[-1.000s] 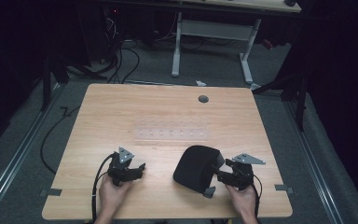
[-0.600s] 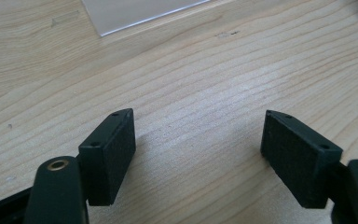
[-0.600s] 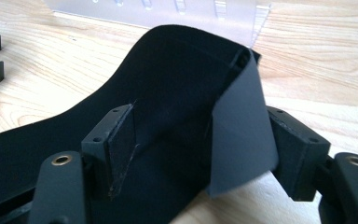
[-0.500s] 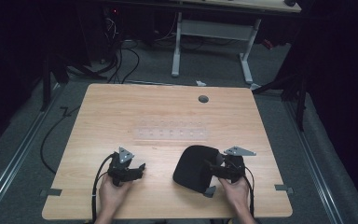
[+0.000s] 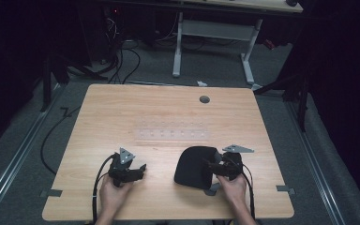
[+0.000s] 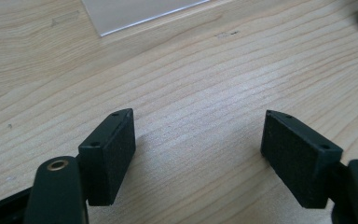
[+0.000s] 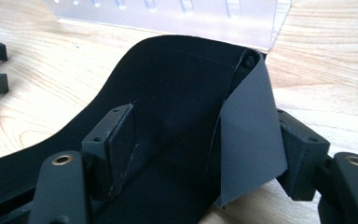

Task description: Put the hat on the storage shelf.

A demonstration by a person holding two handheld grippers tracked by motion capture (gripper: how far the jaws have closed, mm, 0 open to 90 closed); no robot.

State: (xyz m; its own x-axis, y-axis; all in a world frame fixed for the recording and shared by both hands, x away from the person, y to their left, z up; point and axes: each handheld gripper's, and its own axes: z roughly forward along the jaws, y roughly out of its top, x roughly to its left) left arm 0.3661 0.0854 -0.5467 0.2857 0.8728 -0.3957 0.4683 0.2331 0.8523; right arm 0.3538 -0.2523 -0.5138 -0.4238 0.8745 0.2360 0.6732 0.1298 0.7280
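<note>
Item: black flexible mat, one edge being lifted at the surface's near right.
High view: right hand-held gripper point(image 5: 214, 167) at black mat point(image 5: 194, 166); left hand-held gripper point(image 5: 138, 169) idle. Left gripper view: jaws spread over bare surface point(image 6: 205, 70). Right gripper view: jaws straddle the curled-up edge (underside hidden), contact unclear.

both grippers are black: left gripper point(image 5: 127, 169) and right gripper point(image 5: 225, 166) carry grey triangular plates, black cables, screw-holed foam-faced fingers point(image 6: 114, 149).
</note>
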